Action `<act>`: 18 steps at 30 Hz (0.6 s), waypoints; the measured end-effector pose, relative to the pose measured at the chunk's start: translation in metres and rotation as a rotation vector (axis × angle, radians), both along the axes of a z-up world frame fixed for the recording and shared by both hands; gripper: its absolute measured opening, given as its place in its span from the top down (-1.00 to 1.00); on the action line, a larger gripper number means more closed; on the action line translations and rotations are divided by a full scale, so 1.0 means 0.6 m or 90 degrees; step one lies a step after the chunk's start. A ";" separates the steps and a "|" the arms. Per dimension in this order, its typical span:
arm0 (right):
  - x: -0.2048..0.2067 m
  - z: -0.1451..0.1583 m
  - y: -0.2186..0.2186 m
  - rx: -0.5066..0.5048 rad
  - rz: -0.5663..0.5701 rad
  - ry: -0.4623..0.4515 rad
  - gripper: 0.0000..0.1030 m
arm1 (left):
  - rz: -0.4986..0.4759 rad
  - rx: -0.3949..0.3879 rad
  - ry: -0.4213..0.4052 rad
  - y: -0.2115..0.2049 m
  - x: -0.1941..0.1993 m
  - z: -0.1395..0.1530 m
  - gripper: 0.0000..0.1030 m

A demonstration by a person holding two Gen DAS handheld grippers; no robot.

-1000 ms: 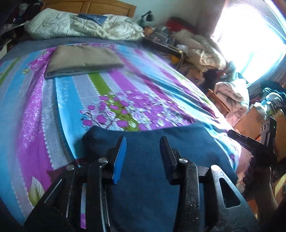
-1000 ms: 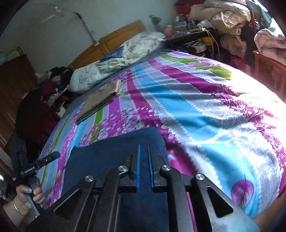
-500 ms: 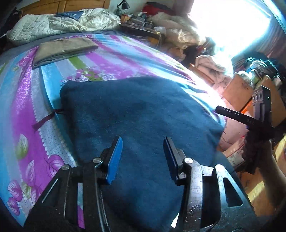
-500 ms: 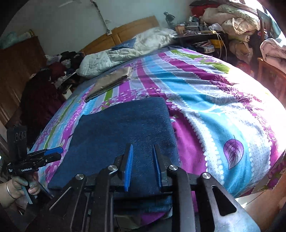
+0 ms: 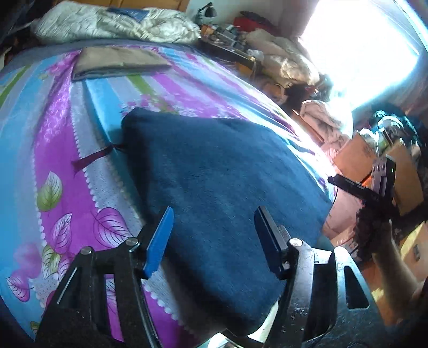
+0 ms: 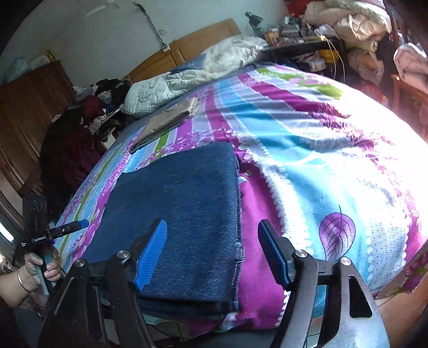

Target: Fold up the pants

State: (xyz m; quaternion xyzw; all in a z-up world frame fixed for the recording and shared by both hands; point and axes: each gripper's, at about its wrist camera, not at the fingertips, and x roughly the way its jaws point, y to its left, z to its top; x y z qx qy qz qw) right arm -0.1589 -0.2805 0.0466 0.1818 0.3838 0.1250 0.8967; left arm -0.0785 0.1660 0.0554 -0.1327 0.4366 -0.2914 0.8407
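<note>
Folded denim pants lie flat near the bed's foot edge, both left gripper and right gripper spread wide and empty above them; folding appears finished, likely needing only withdrawal.

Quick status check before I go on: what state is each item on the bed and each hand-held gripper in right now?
Dark blue denim pants: folded into a flat rectangle near the bed's edge, held by nothing.
Tan folded cloth: folded flat, further up the bed.
White quilted comforter: bunched up by the headboard.
Left hand-held gripper: open, above the pants.
Right hand-held gripper: open, empty.
</note>
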 end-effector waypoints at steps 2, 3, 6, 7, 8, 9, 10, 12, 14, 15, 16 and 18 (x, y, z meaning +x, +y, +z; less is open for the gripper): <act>0.018 -0.019 -0.014 0.015 -0.021 0.033 -0.44 | 0.020 -0.036 0.035 0.019 0.021 -0.016 -0.24; 0.021 -0.025 -0.017 0.028 -0.026 0.039 -0.44 | 0.036 -0.049 0.053 0.027 0.032 -0.027 -0.23; 0.016 -0.036 -0.016 0.055 -0.025 0.033 -0.44 | 0.030 -0.091 0.101 0.031 0.047 -0.064 -0.23; 0.014 -0.038 -0.014 0.053 -0.027 0.033 -0.44 | 0.032 -0.087 0.104 0.025 0.046 -0.072 -0.23; 0.013 -0.041 -0.011 0.051 -0.030 0.033 -0.44 | 0.028 -0.087 0.107 0.021 0.045 -0.076 -0.23; 0.012 -0.043 -0.012 0.052 -0.033 0.033 -0.44 | 0.023 -0.090 0.112 0.015 0.047 -0.081 -0.24; 0.010 -0.044 -0.012 0.054 -0.037 0.032 -0.44 | 0.023 -0.091 0.112 0.012 0.044 -0.084 -0.23; 0.008 -0.044 -0.015 0.066 -0.040 0.027 -0.44 | 0.024 -0.093 0.103 0.008 0.040 -0.082 -0.23; 0.009 -0.041 -0.015 0.070 -0.039 0.023 -0.44 | 0.030 -0.092 0.093 0.003 0.045 -0.073 -0.24; 0.010 -0.040 -0.015 0.068 -0.037 0.021 -0.44 | 0.029 -0.090 0.089 0.001 0.053 -0.070 -0.26; 0.011 -0.038 -0.016 0.065 -0.037 0.022 -0.44 | 0.027 -0.086 0.087 -0.001 0.058 -0.069 -0.29; 0.012 -0.037 -0.016 0.060 -0.039 0.023 -0.44 | 0.025 -0.078 0.082 -0.016 0.075 -0.068 -0.29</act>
